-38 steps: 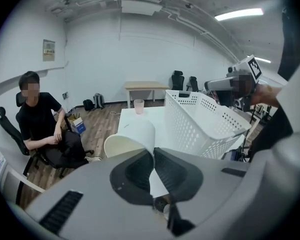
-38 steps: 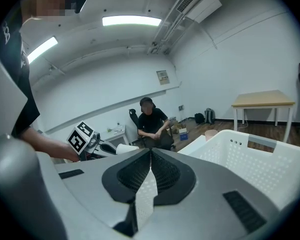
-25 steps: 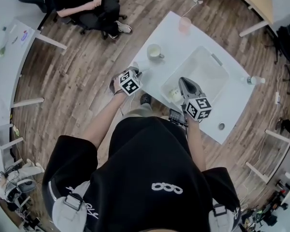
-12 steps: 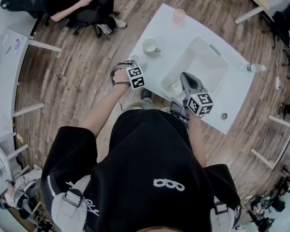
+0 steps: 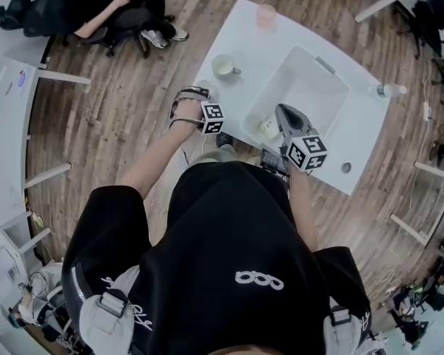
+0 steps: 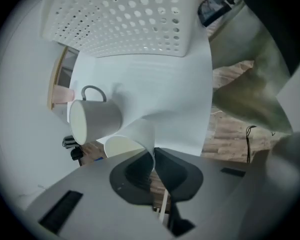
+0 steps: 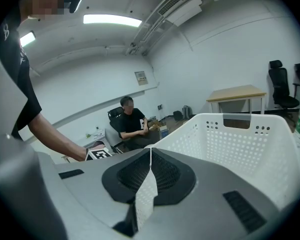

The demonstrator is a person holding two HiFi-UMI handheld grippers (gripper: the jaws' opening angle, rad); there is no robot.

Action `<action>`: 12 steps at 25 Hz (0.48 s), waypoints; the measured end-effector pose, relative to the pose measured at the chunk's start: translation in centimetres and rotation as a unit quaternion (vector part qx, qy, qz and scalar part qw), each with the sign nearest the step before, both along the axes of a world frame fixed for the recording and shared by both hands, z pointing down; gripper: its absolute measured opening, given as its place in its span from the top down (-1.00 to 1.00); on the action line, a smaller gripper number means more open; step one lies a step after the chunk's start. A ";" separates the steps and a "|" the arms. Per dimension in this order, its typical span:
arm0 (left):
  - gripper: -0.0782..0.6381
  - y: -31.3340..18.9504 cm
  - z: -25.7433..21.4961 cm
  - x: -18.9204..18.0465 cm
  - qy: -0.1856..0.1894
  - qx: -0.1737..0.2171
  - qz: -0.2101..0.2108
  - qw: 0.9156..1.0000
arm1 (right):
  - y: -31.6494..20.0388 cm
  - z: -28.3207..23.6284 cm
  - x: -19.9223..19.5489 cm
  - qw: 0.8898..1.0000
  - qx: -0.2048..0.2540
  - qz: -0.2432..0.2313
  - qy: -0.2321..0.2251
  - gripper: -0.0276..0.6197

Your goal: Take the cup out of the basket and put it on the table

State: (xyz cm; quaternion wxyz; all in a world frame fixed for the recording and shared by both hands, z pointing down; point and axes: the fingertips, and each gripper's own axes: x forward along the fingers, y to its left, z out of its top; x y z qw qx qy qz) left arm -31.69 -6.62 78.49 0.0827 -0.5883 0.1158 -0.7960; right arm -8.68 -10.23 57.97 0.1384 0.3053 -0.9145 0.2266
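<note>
left tool (image 6: 154,156) clamps the cup (image 6: 136,134) by its rim, base pointing away toward the surface (image 6: 180,94) near its edge, just beside the mug (image 6: 97,119); right tool (image 7: 150,153) pinches the basket (image 7: 230,139) wall. i'd lower along that axis.

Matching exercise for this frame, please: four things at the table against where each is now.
Things:
1. white paper cup
2. white mug with a handle
3. white perforated plastic basket
4. pale pink cup

Places:
a. far edge of the white table
b. wall pinched in the right gripper
c. rim pinched in the left gripper
d. standing free on the table beside the basket

Pairs: 1-c, 2-d, 3-b, 4-a
</note>
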 end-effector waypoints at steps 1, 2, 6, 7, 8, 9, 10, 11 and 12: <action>0.73 0.0 0.1 0.1 -0.008 -0.001 0.011 1.000 | -0.1 0.0 0.0 1.000 0.000 0.002 -0.001 0.83; 0.73 -0.1 0.2 0.2 -0.014 0.000 0.020 1.000 | -0.1 0.0 0.1 1.000 0.001 0.004 -0.001 0.84; 0.73 -0.1 0.6 0.7 -0.030 0.001 0.040 0.999 | -0.1 0.2 0.6 1.000 0.000 0.011 -0.004 0.83; 0.73 0.0 0.7 0.8 -0.035 0.001 0.046 0.998 | 0.0 0.3 0.8 1.000 -0.001 0.012 -0.004 0.84; 0.73 -0.1 0.8 0.9 -0.040 0.002 0.054 0.998 | 0.0 0.3 0.9 1.000 -0.002 0.014 -0.004 0.84; 0.73 -0.1 0.8 1.0 -0.045 0.004 0.061 0.997 | 0.0 0.3 1.1 1.000 -0.002 0.015 -0.004 0.84; 0.73 -0.2 0.8 1.1 -0.048 0.006 0.067 0.997 | 0.0 0.3 1.2 1.000 -0.003 0.016 -0.004 0.83; 0.73 -0.2 0.8 1.3 -0.049 0.008 0.070 0.996 | 0.0 0.2 1.4 1.000 -0.003 0.018 -0.004 0.83; 0.73 -0.2 0.8 1.4 -0.049 0.008 0.073 0.996 | 0.0 0.1 1.5 1.000 -0.002 0.019 -0.004 0.83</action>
